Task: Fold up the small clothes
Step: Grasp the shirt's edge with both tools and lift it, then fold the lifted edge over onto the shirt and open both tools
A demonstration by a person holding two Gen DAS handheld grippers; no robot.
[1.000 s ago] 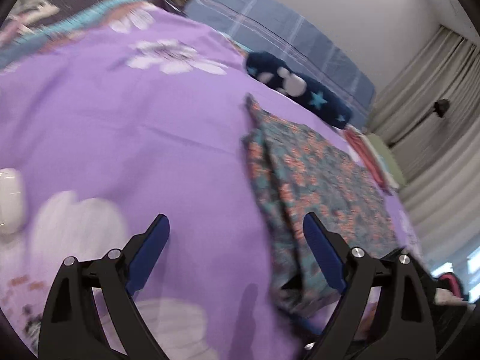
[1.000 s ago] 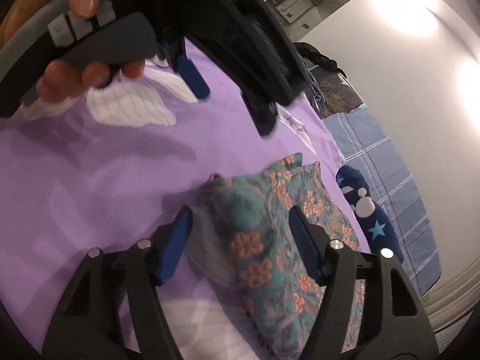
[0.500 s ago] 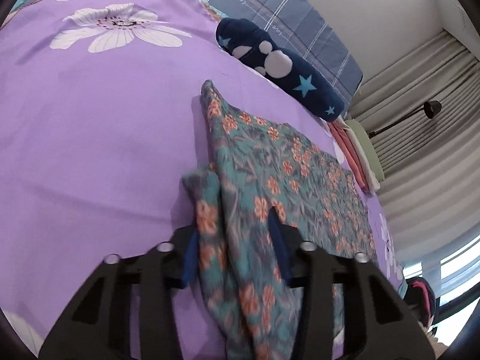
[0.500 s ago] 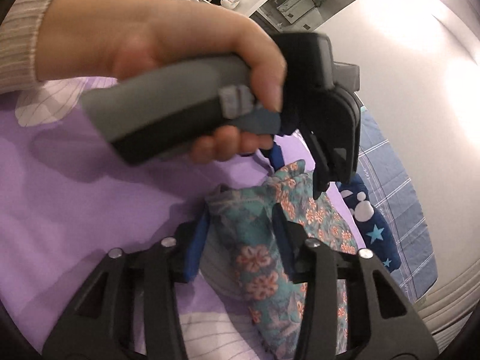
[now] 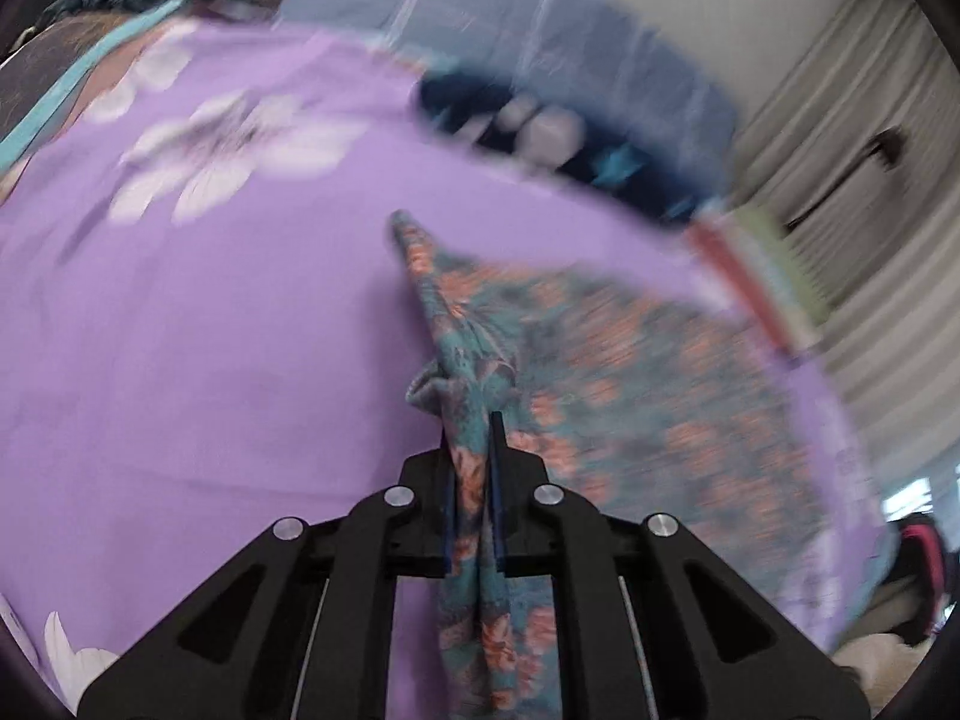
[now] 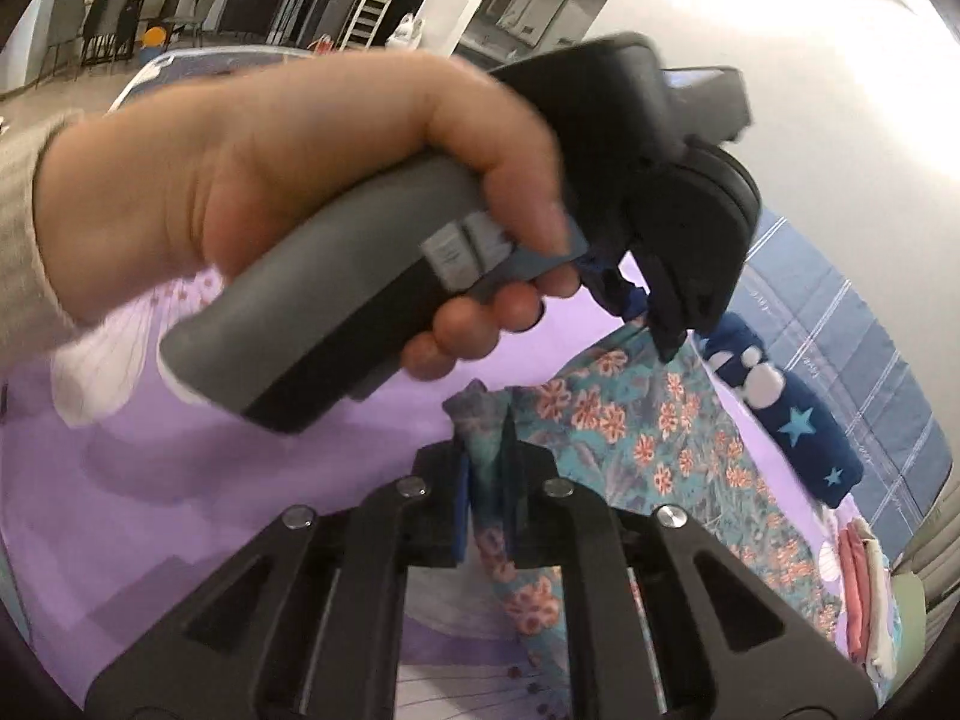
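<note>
Both jaw pairs are closing, each pinching a bunched edge of the floral garment (image 5: 600, 372): left gripper (image 5: 471, 420), right gripper (image 6: 486, 420). The garment lies on the purple bedsheet (image 5: 210, 330), apparently partly folded; the view is blurred. The cloth looks light, soft and limp, so grip at edges or corners.

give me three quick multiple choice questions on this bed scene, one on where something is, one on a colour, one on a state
1. Where is the floral garment?
A. on the floor
B. on the purple bedsheet
C. on a chair

2. What colour is the rolled cloth with stars?
A. dark blue
B. yellow
C. red

3. What is the left gripper doing?
A. hanging empty
B. gripping a pillow
C. pinching the floral garment

Answers: 1 B, purple sheet shows all round it. 2 A, dark blue with pale stars. 3 C, cloth sits between its closing jaws.
</note>
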